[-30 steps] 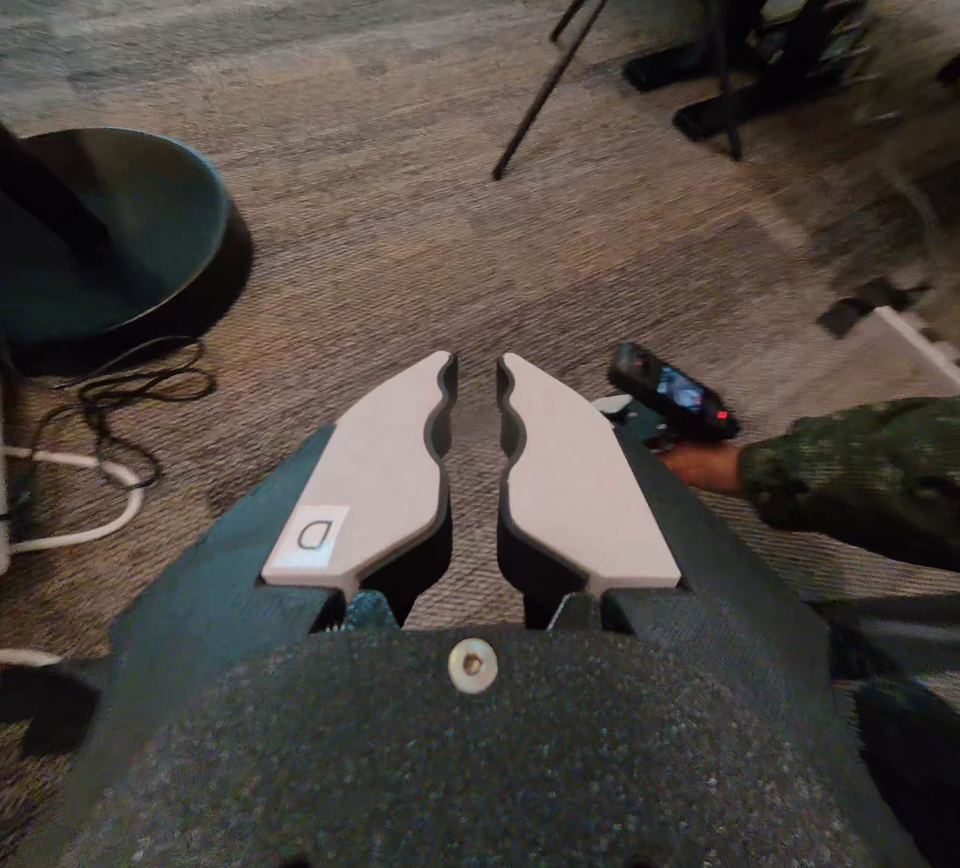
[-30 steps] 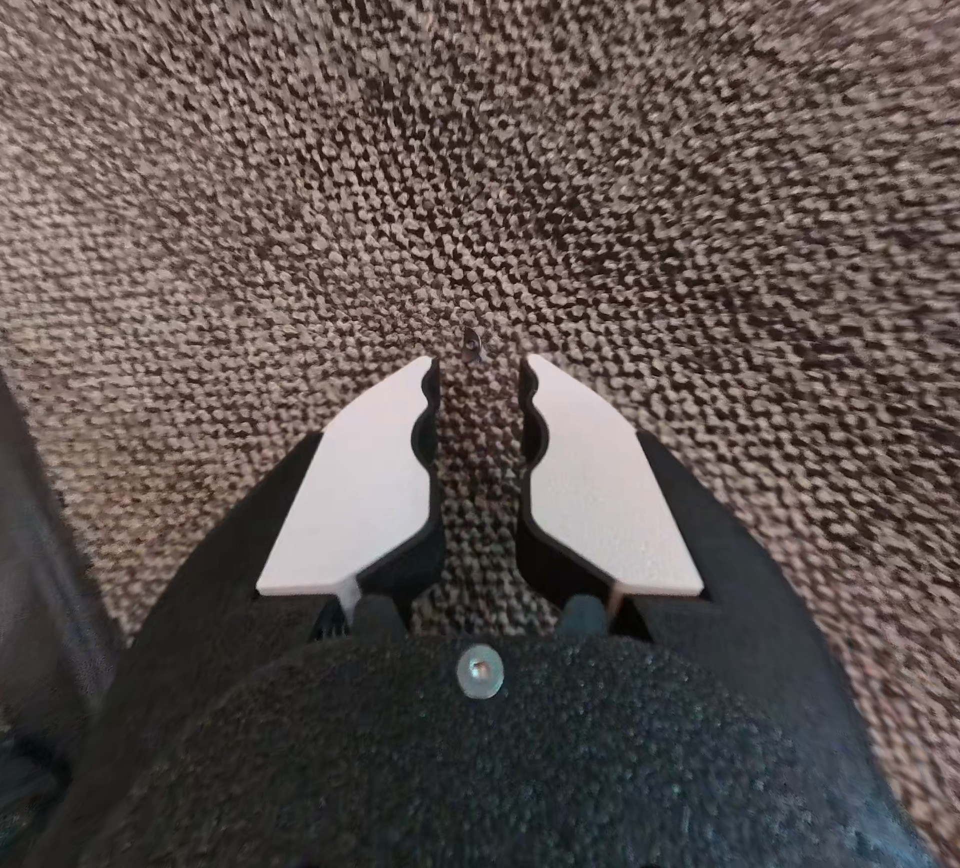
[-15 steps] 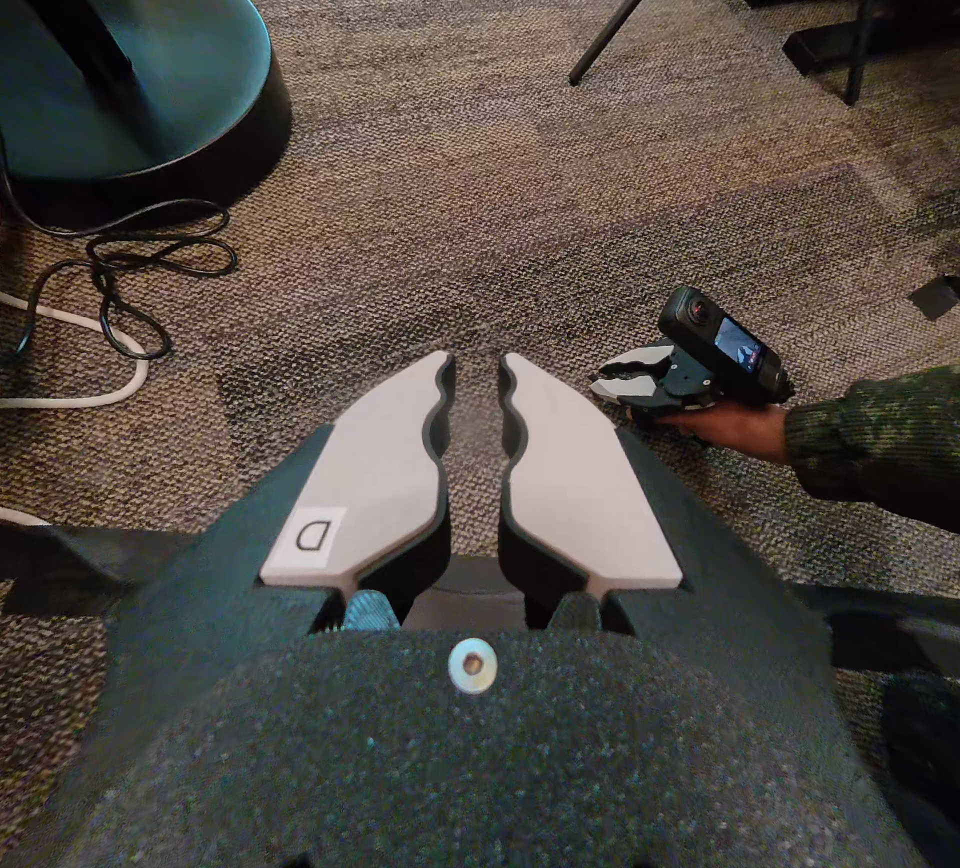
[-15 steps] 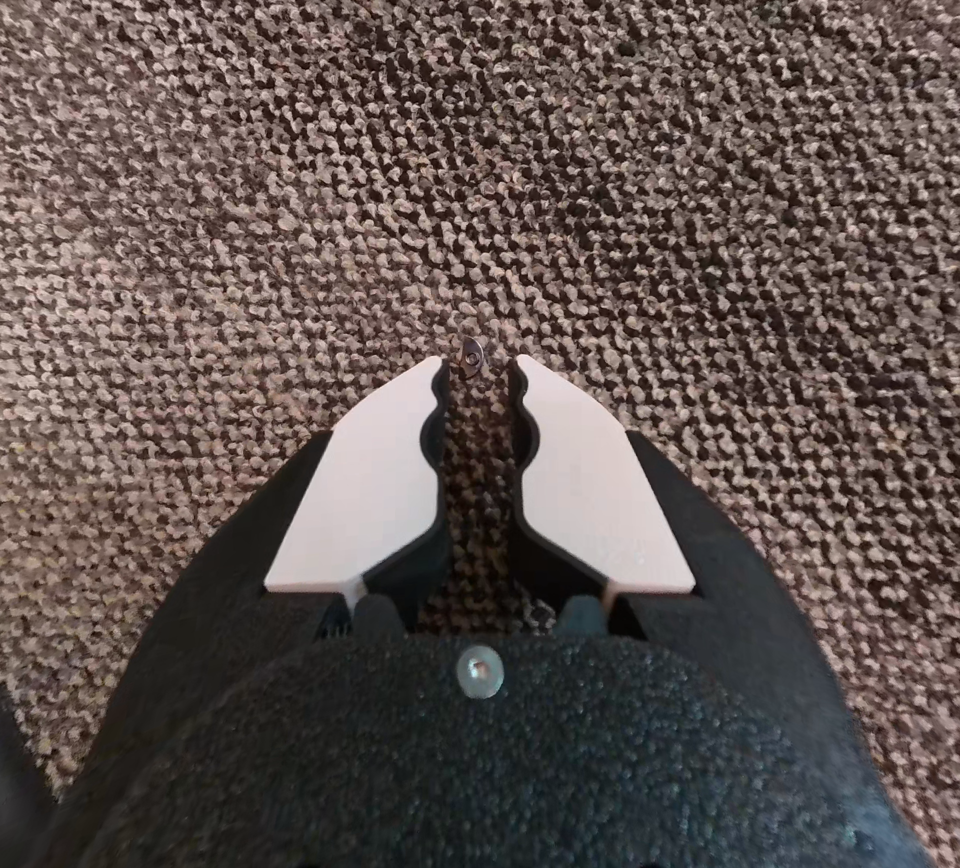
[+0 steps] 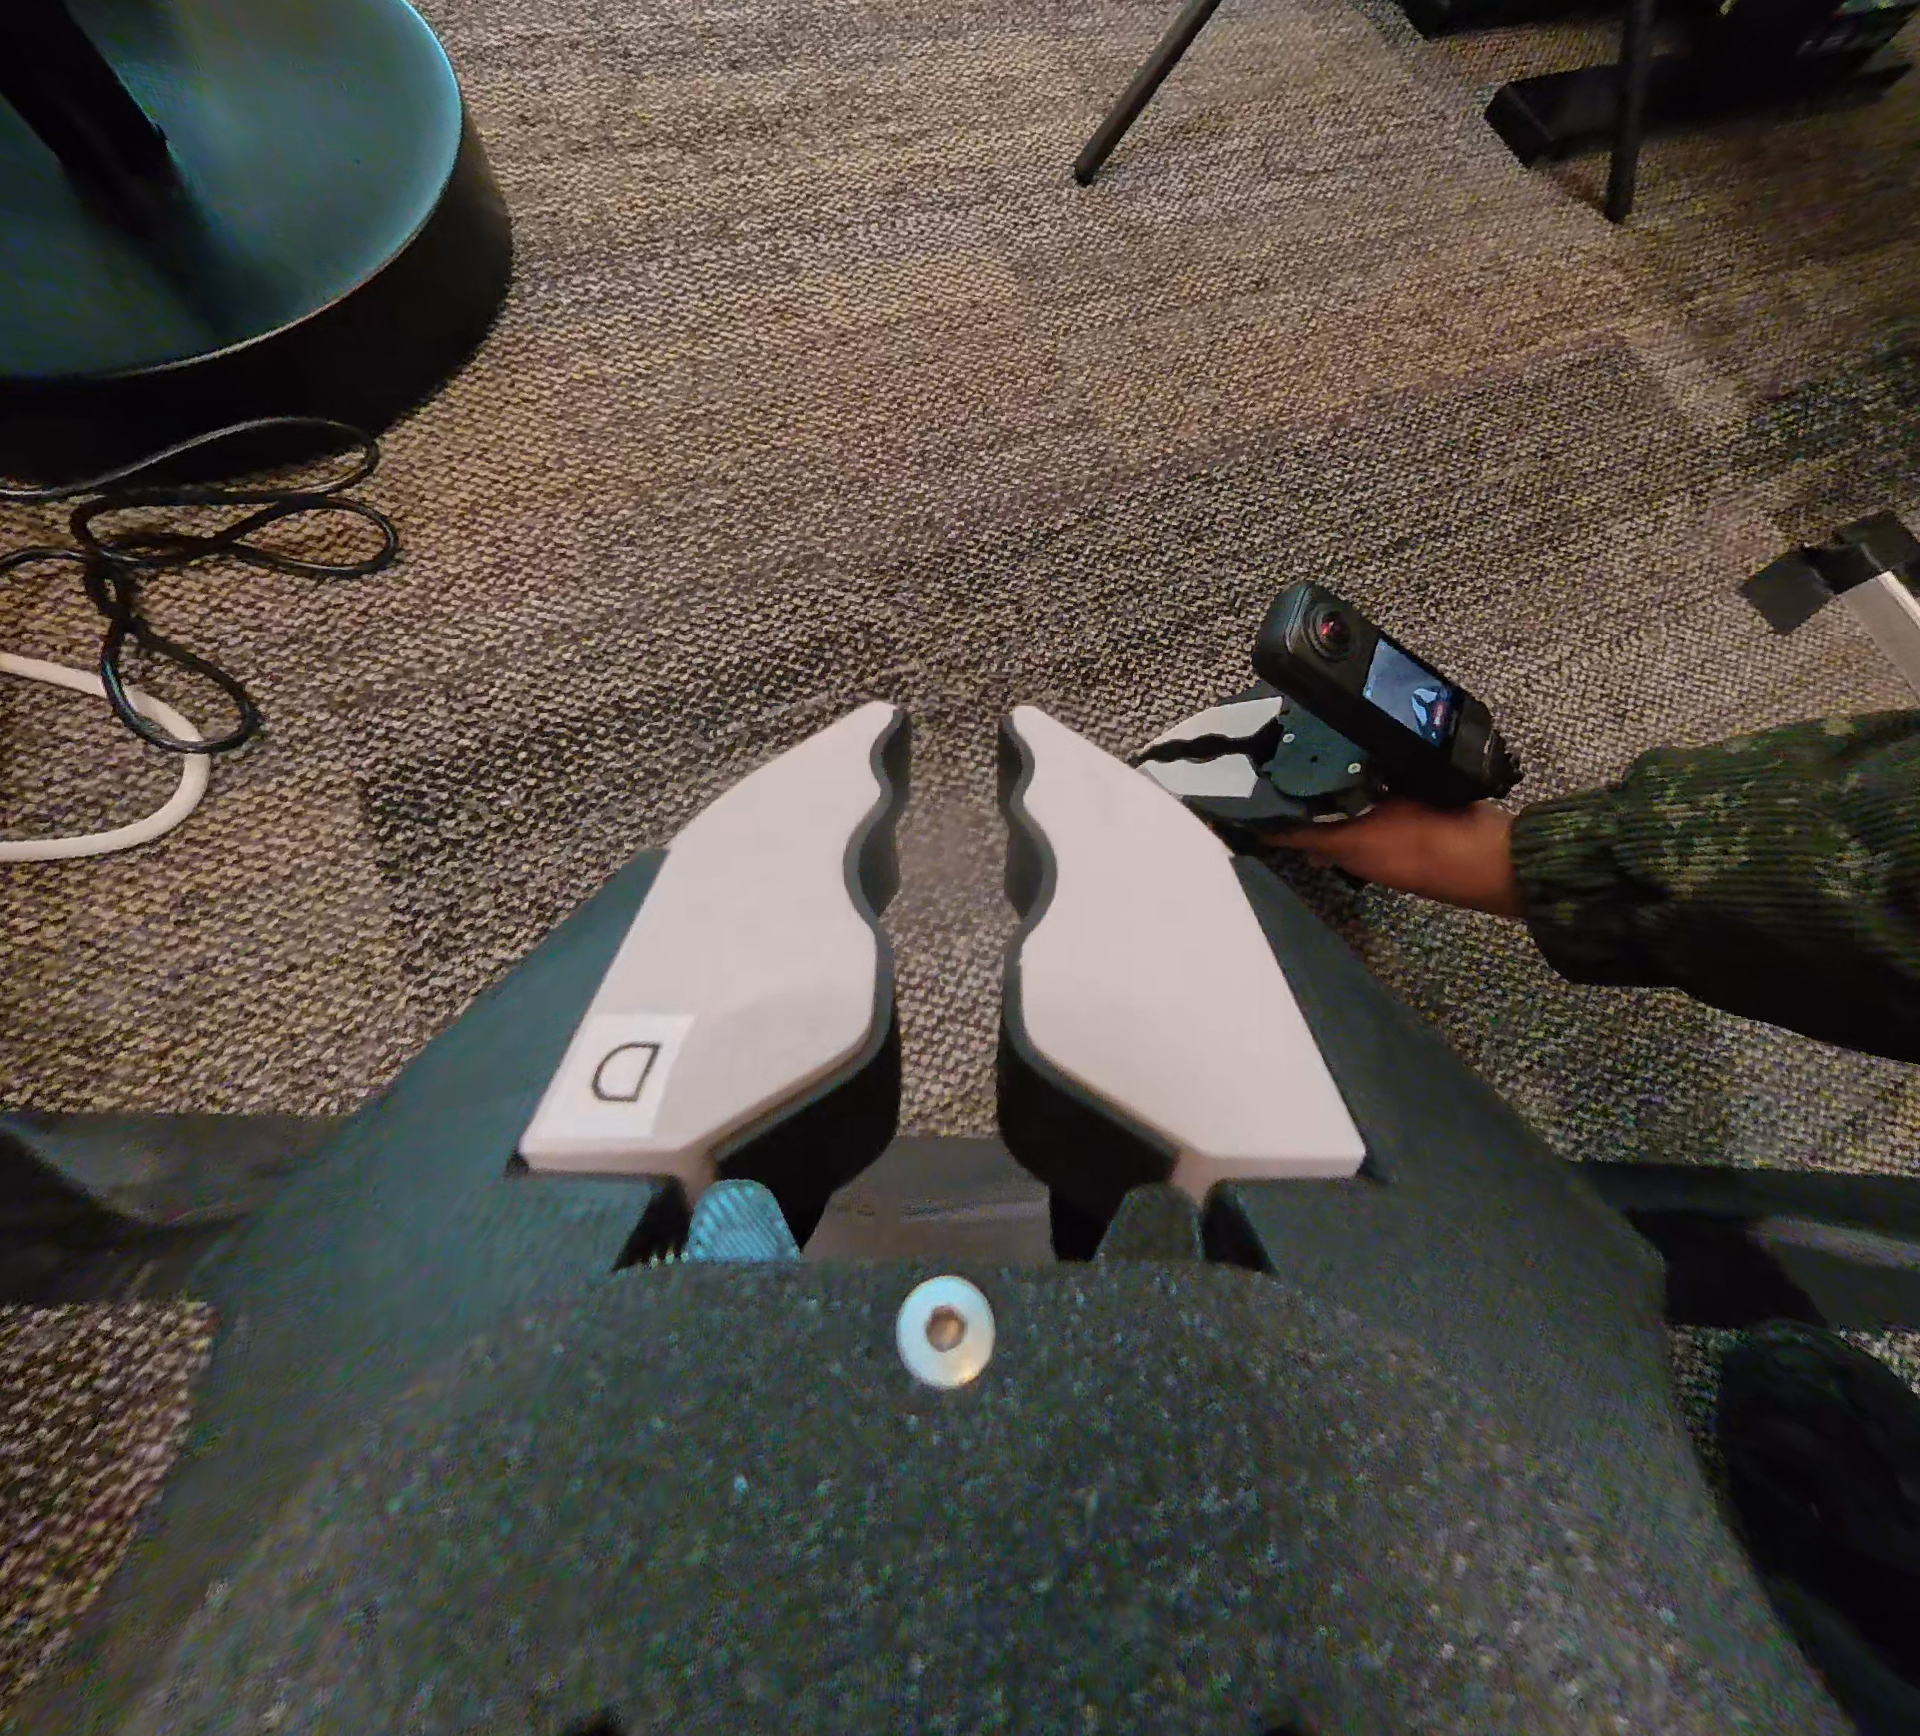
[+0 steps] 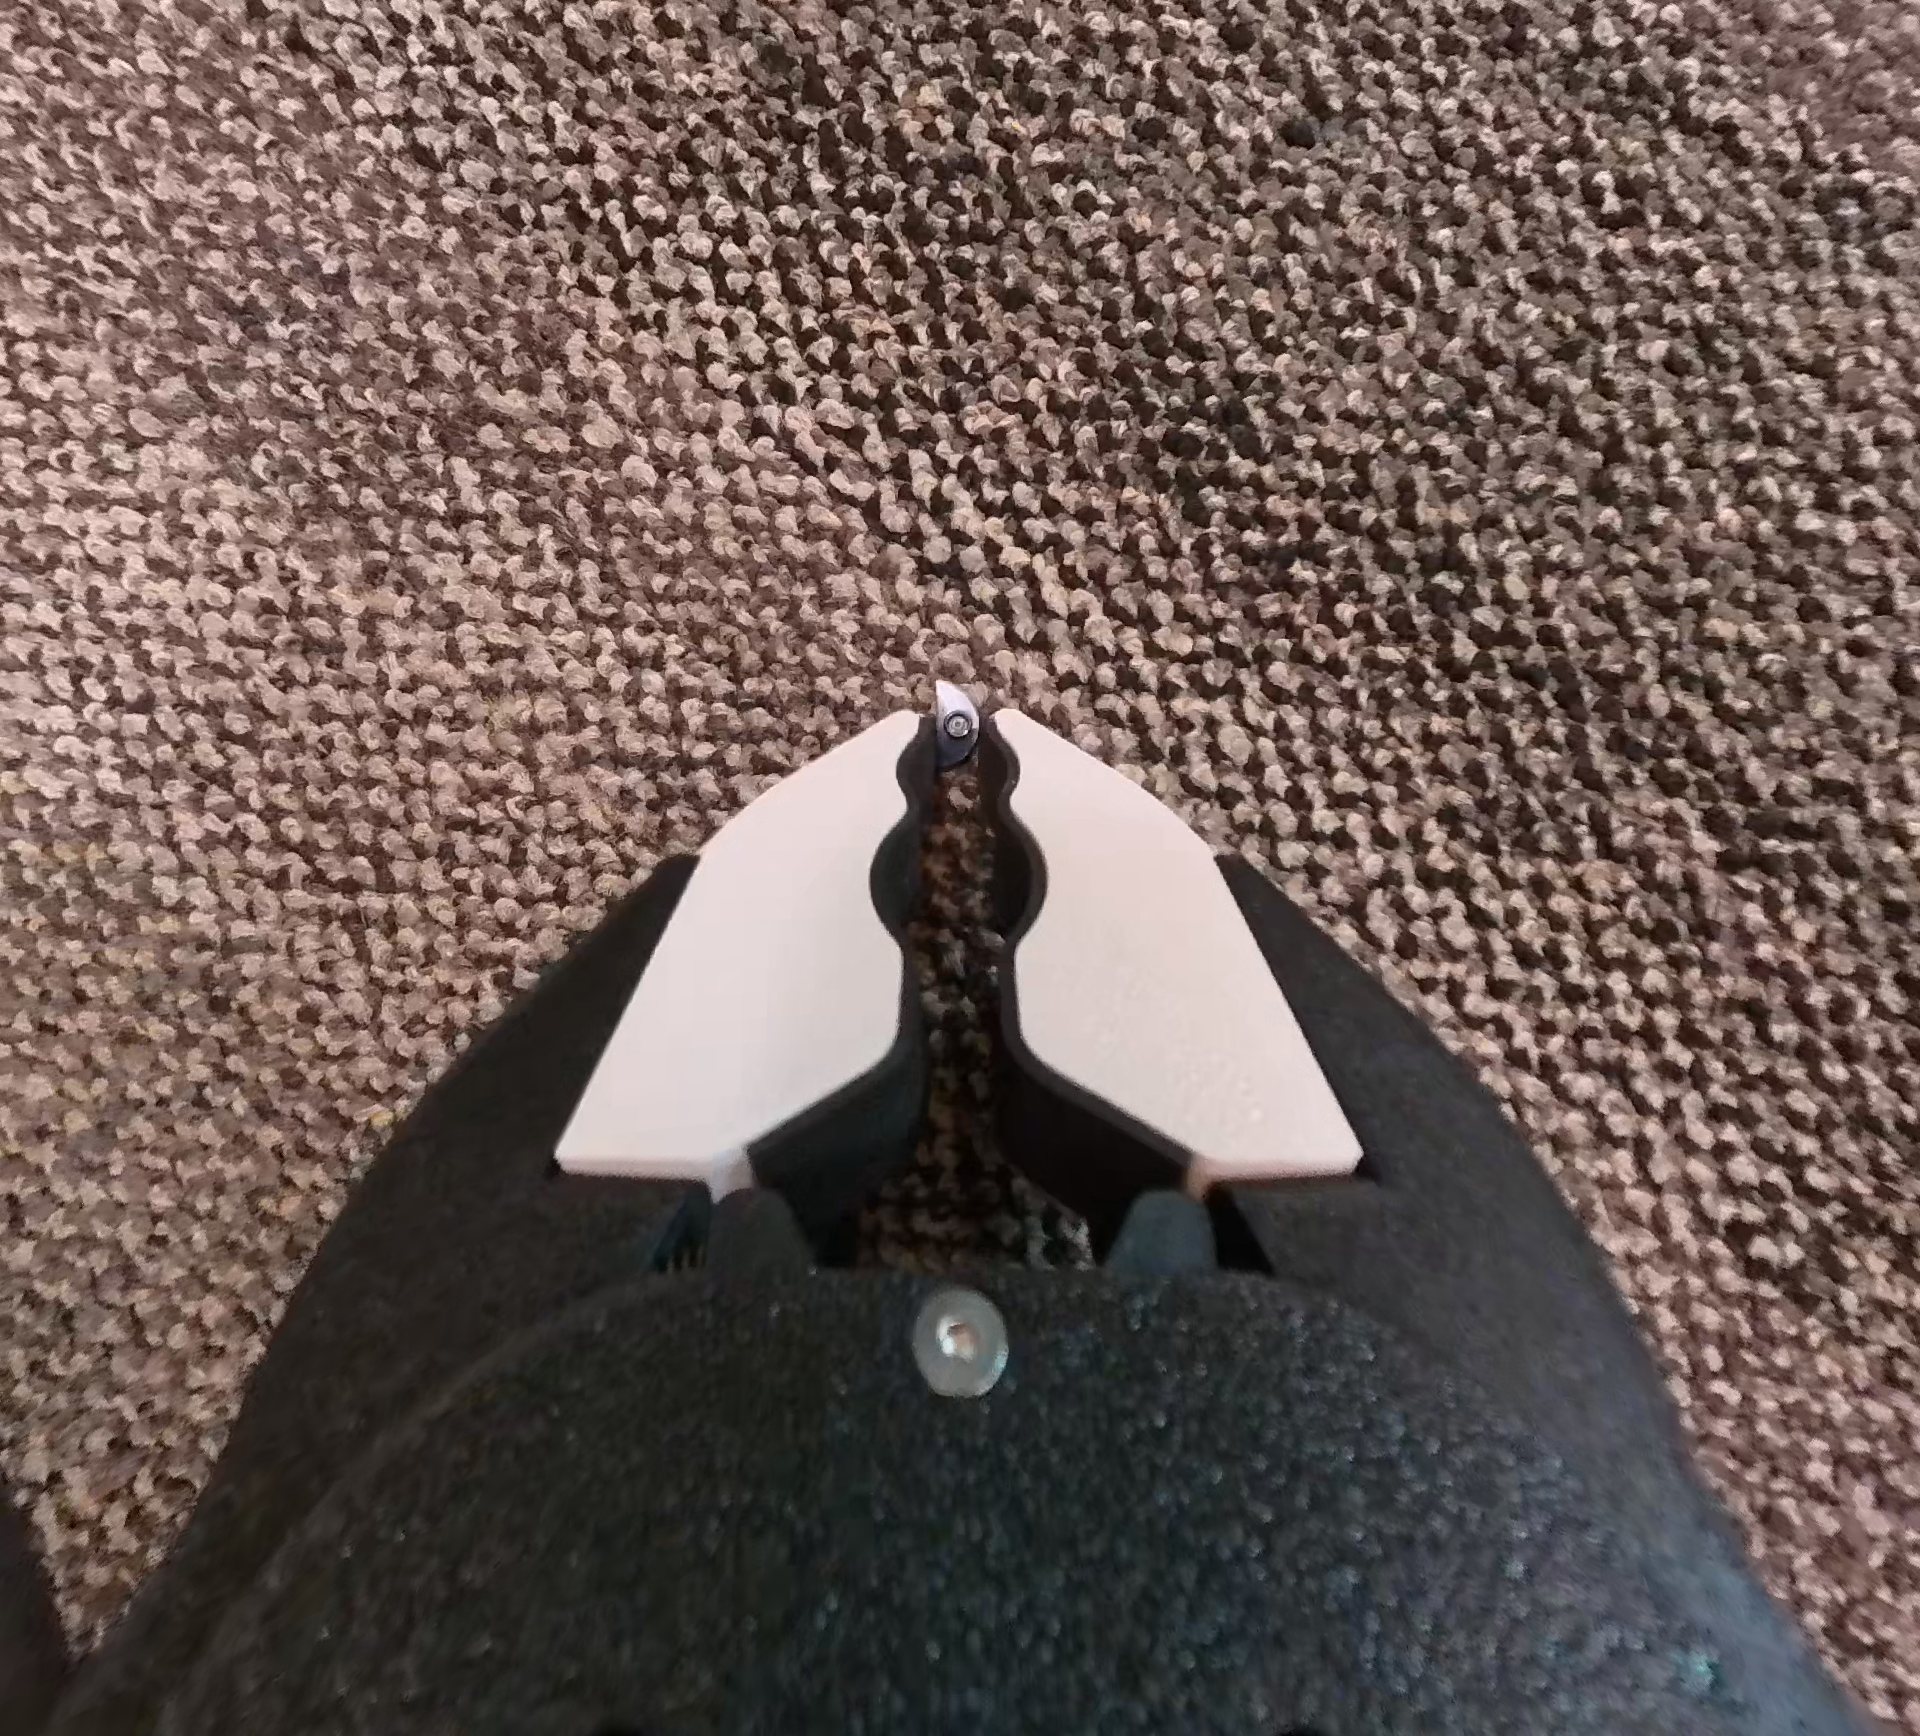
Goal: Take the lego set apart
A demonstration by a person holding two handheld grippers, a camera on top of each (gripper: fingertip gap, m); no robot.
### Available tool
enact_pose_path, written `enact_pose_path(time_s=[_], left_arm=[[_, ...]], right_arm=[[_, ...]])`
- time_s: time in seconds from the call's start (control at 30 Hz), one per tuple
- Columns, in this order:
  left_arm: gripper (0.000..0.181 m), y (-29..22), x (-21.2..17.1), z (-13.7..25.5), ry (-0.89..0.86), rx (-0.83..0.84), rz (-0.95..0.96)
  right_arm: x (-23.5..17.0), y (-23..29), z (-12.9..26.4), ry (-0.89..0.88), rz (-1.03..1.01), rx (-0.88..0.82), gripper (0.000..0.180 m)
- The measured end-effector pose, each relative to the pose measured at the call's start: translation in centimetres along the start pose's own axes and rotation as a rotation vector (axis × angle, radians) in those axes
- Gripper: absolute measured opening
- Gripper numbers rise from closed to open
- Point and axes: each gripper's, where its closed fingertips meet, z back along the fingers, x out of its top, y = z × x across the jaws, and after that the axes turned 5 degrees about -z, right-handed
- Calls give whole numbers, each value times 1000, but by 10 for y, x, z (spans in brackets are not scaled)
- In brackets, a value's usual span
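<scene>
The right hand-held gripper (image 6: 957, 722) pinches a tiny dark piece (image 6: 954, 728) at its fingertips on the carpet (image 6: 935, 232); lifting straight up would avoid dropping it. The left hand-held gripper (image 5: 951, 730) hangs released, empty.

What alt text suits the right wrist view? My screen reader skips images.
The right gripper is shut on a tiny dark piece, pinched at its white fingertips just above speckled brown carpet. Nothing else is in view.

Speckled brown-and-tan carpet (image 6: 1039, 232), a glossy black round base (image 5: 208, 159), a camouflage-green sleeve (image 5: 1714, 845).
</scene>
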Motion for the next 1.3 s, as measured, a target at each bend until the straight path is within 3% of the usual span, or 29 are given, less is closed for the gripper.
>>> enact_pose_path(time_s=[0.37,0.53,0.7,1.0,1.13,1.3], left_arm=[[15,-4,19,-3,-49,-5,-6],[13,-10,87,11,-118,17,-40],[13,-45,199,55,-149,-13,-126],[12,-195,436,174,-202,-286,-130],[12,-265,523,225,-193,-442,-178],[13,-350,595,290,-180,-648,-351]], right_arm=[[8,-3,16,-1,-38,4,7],[67,-9,85,-75,-83,-10,7],[155,-17,236,-192,-111,-22,7],[296,-29,613,-380,-110,-71,7],[322,-38,750,-442,-214,-165,7],[313,-41,890,-524,-410,-382,7]])
